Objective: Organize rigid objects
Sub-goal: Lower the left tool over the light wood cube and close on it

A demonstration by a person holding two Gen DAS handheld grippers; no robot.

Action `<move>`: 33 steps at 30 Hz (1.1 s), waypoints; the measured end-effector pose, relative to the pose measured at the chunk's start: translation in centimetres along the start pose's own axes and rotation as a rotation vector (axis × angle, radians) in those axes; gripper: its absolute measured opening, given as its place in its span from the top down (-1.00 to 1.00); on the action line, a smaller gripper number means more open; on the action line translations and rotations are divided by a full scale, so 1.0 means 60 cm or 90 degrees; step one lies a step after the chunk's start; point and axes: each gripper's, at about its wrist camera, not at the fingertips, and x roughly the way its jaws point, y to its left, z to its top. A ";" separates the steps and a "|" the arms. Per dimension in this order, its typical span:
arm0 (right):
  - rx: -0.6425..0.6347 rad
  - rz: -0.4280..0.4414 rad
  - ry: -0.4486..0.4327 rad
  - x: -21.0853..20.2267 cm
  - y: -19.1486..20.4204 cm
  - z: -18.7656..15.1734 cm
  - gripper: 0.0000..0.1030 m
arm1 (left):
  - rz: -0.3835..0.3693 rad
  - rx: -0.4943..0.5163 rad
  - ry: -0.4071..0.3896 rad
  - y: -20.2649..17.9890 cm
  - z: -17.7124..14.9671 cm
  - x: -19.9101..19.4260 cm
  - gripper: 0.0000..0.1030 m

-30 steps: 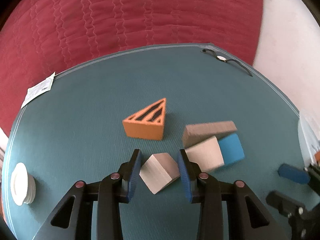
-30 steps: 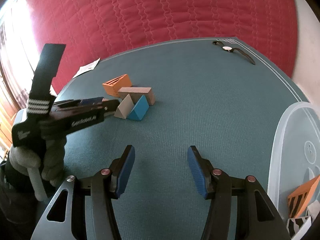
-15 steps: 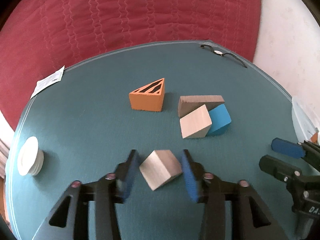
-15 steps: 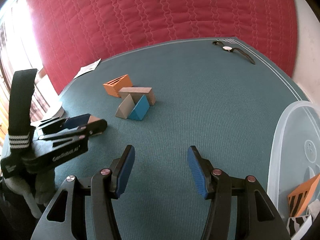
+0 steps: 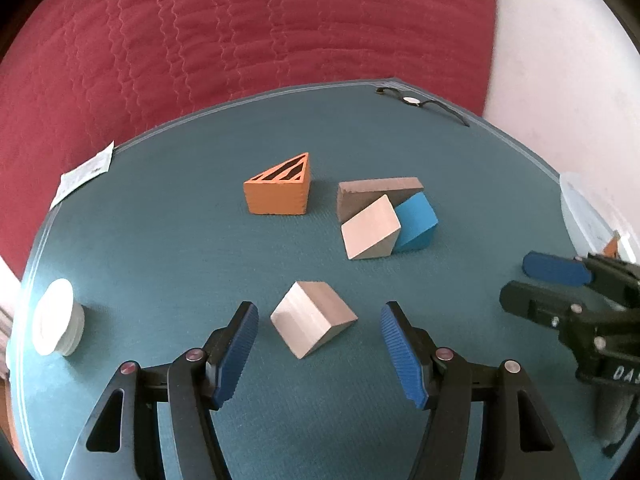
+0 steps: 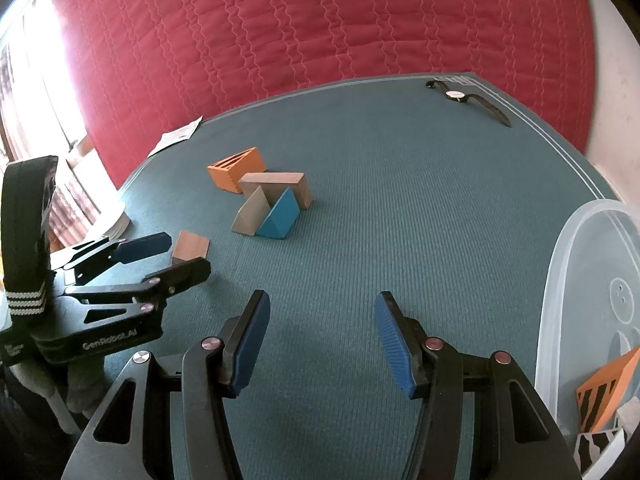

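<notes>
a: wooden block [image 5: 313,318] is lying on the green mat [image 5: 168,240], loose between the left gripper [image 5: 316,336] pads; its jaws have just been opening.

b: right gripper [image 6: 320,336] is hanging open, holding nothing.

a: i'm guessing a careless pad is going to nudge the block toward the 3 stacked blocks [image 5: 384,216].

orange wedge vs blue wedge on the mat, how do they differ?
The orange wedge stands alone, touching nothing; the blue wedge is packed against a pale wedge and a brown block. The orange one has a slotted, striped top; the blue one is plain. Both are wedge shapes resting on the teal mat.
</notes>
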 end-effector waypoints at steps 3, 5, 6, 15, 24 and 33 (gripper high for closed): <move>0.000 0.000 0.000 0.000 0.001 0.000 -0.09 | 0.003 0.003 0.007 0.007 -0.004 0.001 -0.30; 0.000 0.000 0.000 0.000 0.000 0.000 -0.09 | 0.000 -0.004 0.016 0.012 -0.003 0.006 -0.30; 0.000 0.000 0.000 0.000 0.000 0.000 -0.09 | -0.001 -0.002 0.017 0.012 -0.001 0.007 -0.30; -0.001 -0.001 0.000 0.001 0.001 -0.001 -0.10 | -0.024 0.031 0.011 0.011 0.013 0.017 0.09; -0.002 -0.002 0.000 0.001 0.002 -0.003 -0.10 | -0.021 0.038 0.005 0.009 0.002 0.007 0.15; -0.001 -0.002 0.000 0.001 0.003 -0.002 -0.10 | 0.035 0.020 -0.004 0.007 -0.022 -0.021 0.27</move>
